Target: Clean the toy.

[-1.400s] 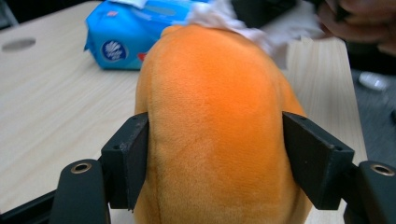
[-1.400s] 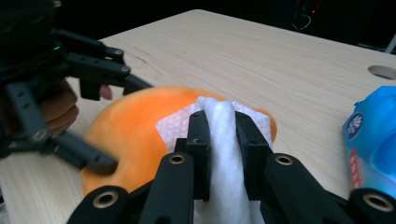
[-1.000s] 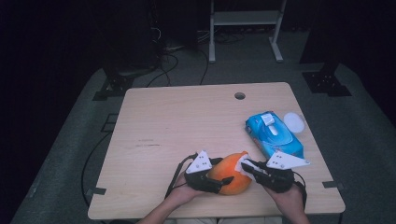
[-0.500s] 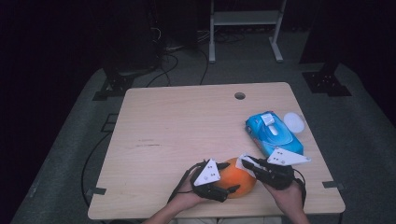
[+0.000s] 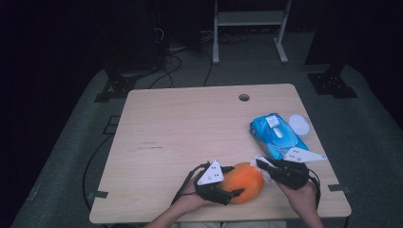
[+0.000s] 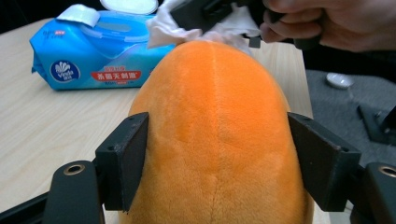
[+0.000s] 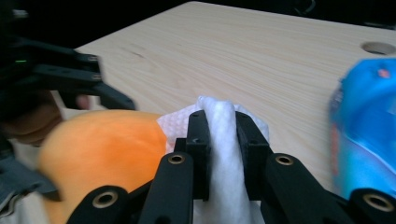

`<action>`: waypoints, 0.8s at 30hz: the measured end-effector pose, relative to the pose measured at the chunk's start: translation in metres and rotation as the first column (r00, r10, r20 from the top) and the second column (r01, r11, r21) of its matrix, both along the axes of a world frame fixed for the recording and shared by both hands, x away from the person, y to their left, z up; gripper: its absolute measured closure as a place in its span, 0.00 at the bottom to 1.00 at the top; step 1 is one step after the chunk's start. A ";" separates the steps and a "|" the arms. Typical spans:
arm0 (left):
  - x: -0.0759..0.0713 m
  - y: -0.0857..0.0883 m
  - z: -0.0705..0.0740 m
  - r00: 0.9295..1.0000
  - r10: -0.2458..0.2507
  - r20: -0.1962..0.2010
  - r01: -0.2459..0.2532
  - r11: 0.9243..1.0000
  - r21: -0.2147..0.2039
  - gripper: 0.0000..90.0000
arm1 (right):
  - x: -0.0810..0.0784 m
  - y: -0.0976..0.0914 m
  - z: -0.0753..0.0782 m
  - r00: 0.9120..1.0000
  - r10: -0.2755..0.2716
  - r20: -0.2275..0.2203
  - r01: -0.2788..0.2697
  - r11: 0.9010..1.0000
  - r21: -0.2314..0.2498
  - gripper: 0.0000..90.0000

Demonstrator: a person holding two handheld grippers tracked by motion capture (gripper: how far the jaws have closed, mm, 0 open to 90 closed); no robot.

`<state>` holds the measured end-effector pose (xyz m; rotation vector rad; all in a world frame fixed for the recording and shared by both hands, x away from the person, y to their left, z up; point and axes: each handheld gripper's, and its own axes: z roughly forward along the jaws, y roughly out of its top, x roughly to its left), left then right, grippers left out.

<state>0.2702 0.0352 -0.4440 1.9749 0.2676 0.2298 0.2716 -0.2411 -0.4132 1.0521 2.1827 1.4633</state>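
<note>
The orange plush toy (image 5: 244,181) lies on the table (image 5: 190,128) near its 6 o'clock edge. The left claw (image 6: 215,163) grips the toy on both sides; its jaws were just moving. The right claw (image 7: 218,140) is closed on a white wipe (image 7: 219,135), touching the toy's 3 o'clock end. The blue wipe pack (image 5: 275,135) lies at 1 o'clock from the toy.

Pale wooden table (image 5: 190,123) on grey floor (image 5: 375,142), probably a white metal stand (image 5: 249,19) in the dim background
</note>
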 end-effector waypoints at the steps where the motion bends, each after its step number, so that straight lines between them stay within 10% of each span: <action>1: -0.001 -0.001 0.000 1.000 0.000 0.008 0.000 1.000 0.001 0.28 | 0.000 -0.002 0.000 1.000 -0.006 -0.004 0.006 1.000 0.000 0.86; 7: -0.005 -0.001 0.000 0.998 -0.007 0.062 0.006 1.000 0.019 0.34 | -0.011 0.018 0.008 0.997 0.074 0.035 -0.075 0.997 0.001 0.86; 17: -0.001 0.002 0.000 0.998 0.003 0.061 -0.004 1.000 0.009 0.41 | 0.004 -0.010 -0.004 0.998 -0.046 -0.038 0.046 0.999 -0.006 0.86; 24: -0.002 0.003 0.000 0.997 0.013 0.074 -0.014 1.000 0.010 0.44 | -0.005 0.001 0.004 1.000 0.020 -0.012 -0.019 0.999 0.047 0.86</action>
